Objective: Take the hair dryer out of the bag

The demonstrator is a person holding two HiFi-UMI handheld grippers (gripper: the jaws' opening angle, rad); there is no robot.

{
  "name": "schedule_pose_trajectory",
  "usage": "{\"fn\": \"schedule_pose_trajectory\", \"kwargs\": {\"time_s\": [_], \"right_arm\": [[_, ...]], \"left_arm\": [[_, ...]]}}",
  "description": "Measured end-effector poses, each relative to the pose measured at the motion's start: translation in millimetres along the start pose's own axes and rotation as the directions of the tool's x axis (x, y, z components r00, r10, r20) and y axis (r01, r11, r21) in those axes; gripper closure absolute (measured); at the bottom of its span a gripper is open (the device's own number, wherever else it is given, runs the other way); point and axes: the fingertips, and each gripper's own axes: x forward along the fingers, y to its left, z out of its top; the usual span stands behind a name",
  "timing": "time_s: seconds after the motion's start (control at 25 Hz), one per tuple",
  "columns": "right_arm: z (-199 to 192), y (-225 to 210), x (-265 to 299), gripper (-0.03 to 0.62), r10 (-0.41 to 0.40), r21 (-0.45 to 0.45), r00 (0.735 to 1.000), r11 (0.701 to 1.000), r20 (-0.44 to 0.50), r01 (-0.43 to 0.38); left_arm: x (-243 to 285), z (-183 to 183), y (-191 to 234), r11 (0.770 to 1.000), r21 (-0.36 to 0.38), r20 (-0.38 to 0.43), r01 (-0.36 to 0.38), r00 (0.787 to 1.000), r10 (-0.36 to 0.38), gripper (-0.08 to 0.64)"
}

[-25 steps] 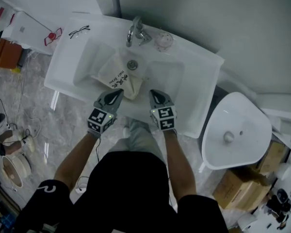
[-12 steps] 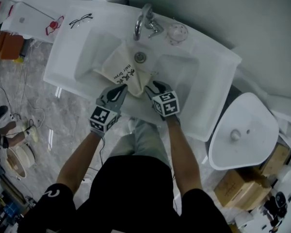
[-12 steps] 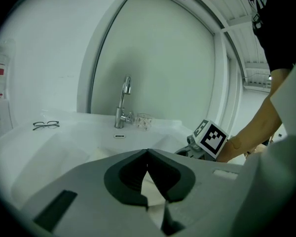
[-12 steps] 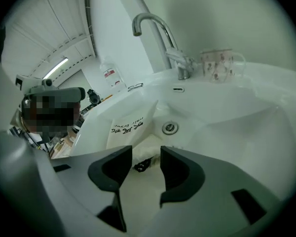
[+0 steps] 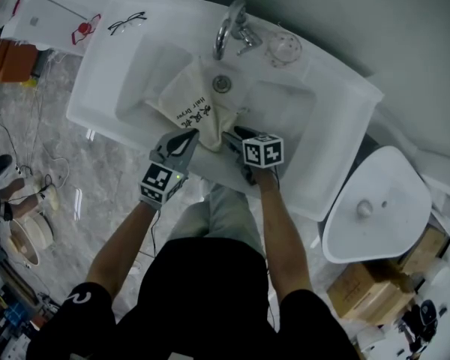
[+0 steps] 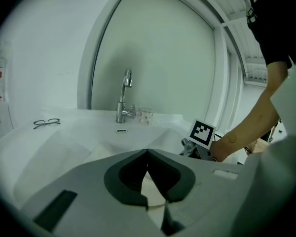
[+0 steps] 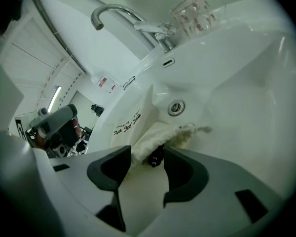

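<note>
The hair dryer (image 7: 155, 157) lies mostly hidden inside the bag (image 7: 138, 127) — only a dark end shows at its mouth.

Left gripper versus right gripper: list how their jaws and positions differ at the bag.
The left gripper has its jaws together; the right gripper has its jaws apart and opening. The right gripper faces the bag's gathered mouth, where a dark part peeks out between its jaws; the left gripper sits at the bag's near edge. Both reach over the sink's front rim.
</note>
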Motion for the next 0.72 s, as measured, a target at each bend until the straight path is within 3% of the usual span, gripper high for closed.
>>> {"fn": "schedule_pose_trajectory", "kwargs": {"time_s": [0.32, 0.52, 0.72], "right_arm": [[1.9, 8.3, 15.6, 0.411, 0.061, 0.047, 0.998, 0.997, -0.027, -0.060], [11.3, 13.7, 19.0, 0.561, 0.062, 0.002, 0.998, 0.998, -0.002, -0.062], [57.6, 38.4, 11.7, 0.574, 0.133, -0.018, 0.986, 0.991, 0.097, -0.131]], "left_arm": [[8.1, 1.8, 4.7, 1.000, 0.010, 0.001, -0.006, 1.000, 0.006, 0.563], [10.8, -2.4, 8.3, 1.000, 0.018, -0.021, -0.013, 1.000, 0.013, 0.562], [17.3, -0.1, 9.2, 1.000, 0.016, -0.048, 0.002, 0.999, -0.001, 0.561]]}}
